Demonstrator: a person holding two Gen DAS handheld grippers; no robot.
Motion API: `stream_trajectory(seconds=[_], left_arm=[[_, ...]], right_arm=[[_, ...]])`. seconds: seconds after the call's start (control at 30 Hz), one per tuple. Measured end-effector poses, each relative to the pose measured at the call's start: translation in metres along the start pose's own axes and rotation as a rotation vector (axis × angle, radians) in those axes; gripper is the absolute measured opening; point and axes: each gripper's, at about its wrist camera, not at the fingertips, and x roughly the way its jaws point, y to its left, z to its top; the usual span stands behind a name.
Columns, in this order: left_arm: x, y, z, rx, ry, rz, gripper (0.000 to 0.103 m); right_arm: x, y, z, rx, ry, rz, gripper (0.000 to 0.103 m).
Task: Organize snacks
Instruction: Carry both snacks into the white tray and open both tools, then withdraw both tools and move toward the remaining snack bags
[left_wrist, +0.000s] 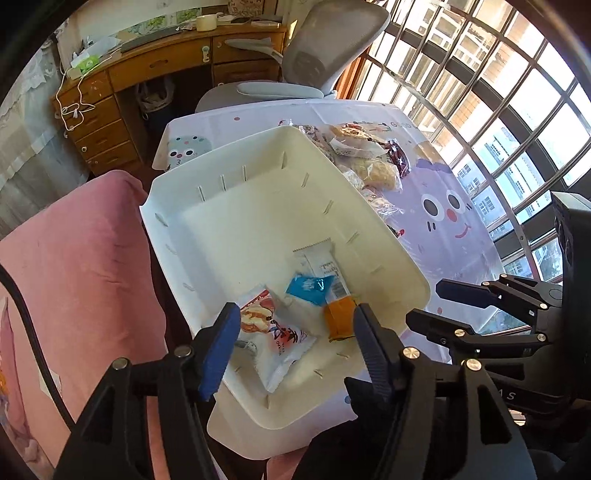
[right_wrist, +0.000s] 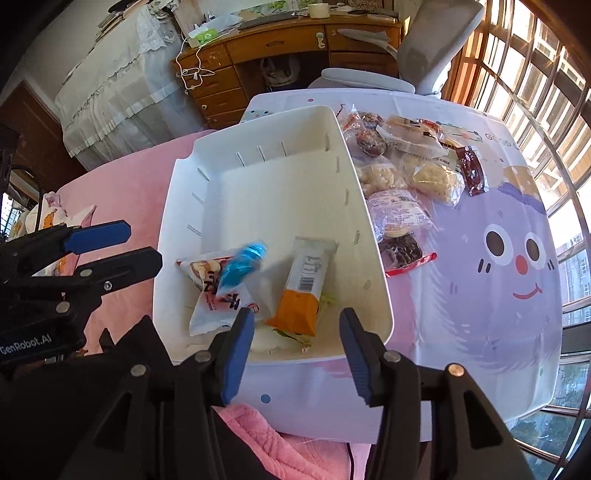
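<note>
The white bin (right_wrist: 369, 236) stands on the surface (right_wrist: 480, 332). Inside it, near its close wall, the orange-and-white snack bar (right_wrist: 304, 288) lies with its long axis running from that wall toward the far wall, orange end nearest. It lies ahead of the right gripper (right_wrist: 295, 325), whose fingers are spread and empty. The left gripper (left_wrist: 295, 321) is likewise spread above the bin. A blue packet (right_wrist: 242, 264) overlaps the white pastry packet (right_wrist: 214, 295) beside the bar. More wrapped snacks (right_wrist: 402, 173) lie outside the bin's right wall.
</note>
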Motion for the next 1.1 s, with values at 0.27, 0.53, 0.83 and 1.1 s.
stream_trajectory(seconds=[0.27,0.53,0.83,1.1], left_arm=[[0.010,-0.019,-0.004,0.002,0.052,0.046,0.075],[0.012,-0.056,0.000,-0.048,0.038,0.066,0.076],[0.026,-0.115,0.011,-0.152,0.046,0.077,0.077],[0.046,-0.165,0.017,-0.270,0.037,0.094,0.077]], right_arm=[[-0.002,-0.018,-0.016,0.042,0.031,0.012,0.049],[-0.010,-0.066,-0.027,0.071,0.043,0.014,0.049],[-0.024,-0.133,-0.029,0.023,0.066,0.029,0.052],[-0.031,-0.192,-0.028,-0.050,0.098,0.042,0.055]])
